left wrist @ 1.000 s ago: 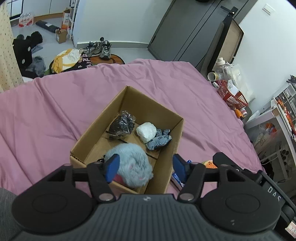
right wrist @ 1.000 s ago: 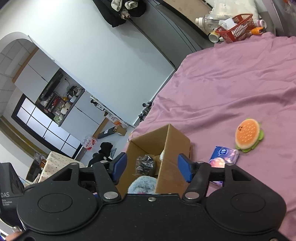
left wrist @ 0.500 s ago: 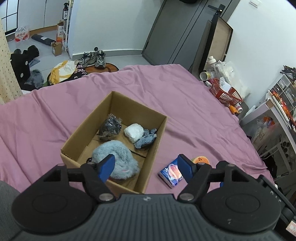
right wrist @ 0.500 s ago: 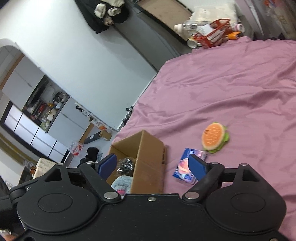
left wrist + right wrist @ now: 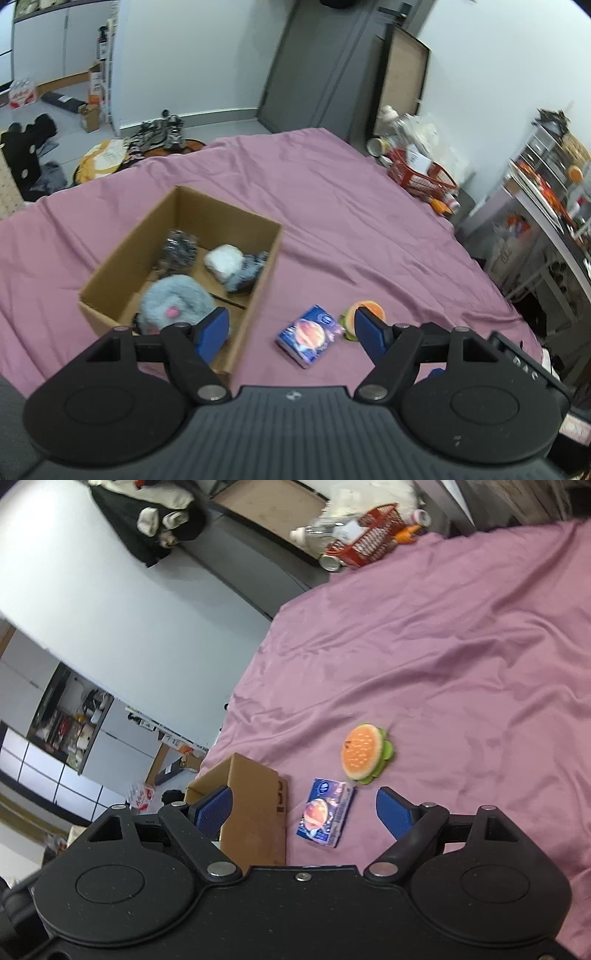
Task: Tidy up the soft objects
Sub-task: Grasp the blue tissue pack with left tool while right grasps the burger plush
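A cardboard box (image 5: 271,254) sits on the pink bedsheet (image 5: 332,206). Inside lie a grey fluffy toy (image 5: 173,301), a black bundle (image 5: 179,247), a white bundle (image 5: 223,258) and a blue-grey cloth (image 5: 249,271). A blue tissue pack (image 5: 308,334) and a burger plush (image 5: 365,310) lie on the sheet right of the box. They also show in the right wrist view: the pack (image 5: 325,812), the plush (image 5: 364,753) and the box (image 5: 251,805). My left gripper (image 5: 291,334) is open and empty above the pack. My right gripper (image 5: 304,810) is open and empty, near the pack.
A red basket (image 5: 421,177) with bottles stands past the bed's far right corner. Shelves with clutter (image 5: 546,206) are on the right. Shoes and clothes (image 5: 110,155) lie on the floor beyond the bed. A dark wardrobe (image 5: 325,62) stands at the back.
Both grippers have pulled back from the box and shifted right, jaws a little wider. The tissue pack and burger plush now lie between the fingers in both views.
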Motion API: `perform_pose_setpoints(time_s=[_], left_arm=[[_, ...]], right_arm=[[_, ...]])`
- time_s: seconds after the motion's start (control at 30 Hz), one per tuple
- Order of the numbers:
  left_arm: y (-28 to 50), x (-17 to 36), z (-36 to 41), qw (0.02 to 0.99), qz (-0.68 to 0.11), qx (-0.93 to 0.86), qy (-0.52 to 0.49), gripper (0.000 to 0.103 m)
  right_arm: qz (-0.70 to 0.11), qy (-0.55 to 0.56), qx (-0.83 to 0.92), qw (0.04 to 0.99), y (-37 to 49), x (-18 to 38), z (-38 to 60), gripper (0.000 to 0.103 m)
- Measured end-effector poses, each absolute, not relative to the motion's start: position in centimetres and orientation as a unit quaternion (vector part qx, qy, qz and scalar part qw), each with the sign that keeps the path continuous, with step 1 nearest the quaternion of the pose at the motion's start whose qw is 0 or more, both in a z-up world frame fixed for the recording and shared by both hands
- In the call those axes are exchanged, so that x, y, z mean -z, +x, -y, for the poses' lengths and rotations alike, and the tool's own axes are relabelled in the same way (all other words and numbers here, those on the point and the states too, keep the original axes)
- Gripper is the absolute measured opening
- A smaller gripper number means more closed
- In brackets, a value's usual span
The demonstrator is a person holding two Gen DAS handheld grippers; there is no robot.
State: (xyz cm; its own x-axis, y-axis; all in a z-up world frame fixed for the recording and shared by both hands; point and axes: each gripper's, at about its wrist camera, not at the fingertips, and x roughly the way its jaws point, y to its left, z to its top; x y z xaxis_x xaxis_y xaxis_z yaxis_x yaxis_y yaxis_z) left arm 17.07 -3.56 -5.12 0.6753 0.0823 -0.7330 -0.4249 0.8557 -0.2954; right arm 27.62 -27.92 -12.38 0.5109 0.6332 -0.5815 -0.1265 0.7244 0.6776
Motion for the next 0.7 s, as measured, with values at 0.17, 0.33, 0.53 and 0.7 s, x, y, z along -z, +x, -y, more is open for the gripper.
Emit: perform_pose_setpoints(time_s=[0.17, 0.33, 0.53, 0.7], left_arm=[[18.2, 6.2, 5.4, 0.886, -0.387, -0.13, -0.217, 0.073], [19.5, 7.7, 6.8, 0.884, -0.4, -0.12, -0.209, 0.073], [21.3, 9.4, 8.3, 0.879, -0.418, -0.11, -0.201, 0.073], [23.2, 11.4, 8.6, 0.872, -0.437, -0.109, -0.194, 0.073]], right_arm=[[-0.443, 0.313, -0.222, 0.81, 28.5, 13.3, 29.4, 0.084], [-0.453, 0.336, -0.206, 0.8, 29.3, 14.3, 30.6, 0.084], [-0.458, 0.351, -0.198, 0.793, 30.3, 15.3, 31.2, 0.084], [-0.468, 0.362, -0.188, 0.784, 31.6, 16.8, 31.1, 0.083]])
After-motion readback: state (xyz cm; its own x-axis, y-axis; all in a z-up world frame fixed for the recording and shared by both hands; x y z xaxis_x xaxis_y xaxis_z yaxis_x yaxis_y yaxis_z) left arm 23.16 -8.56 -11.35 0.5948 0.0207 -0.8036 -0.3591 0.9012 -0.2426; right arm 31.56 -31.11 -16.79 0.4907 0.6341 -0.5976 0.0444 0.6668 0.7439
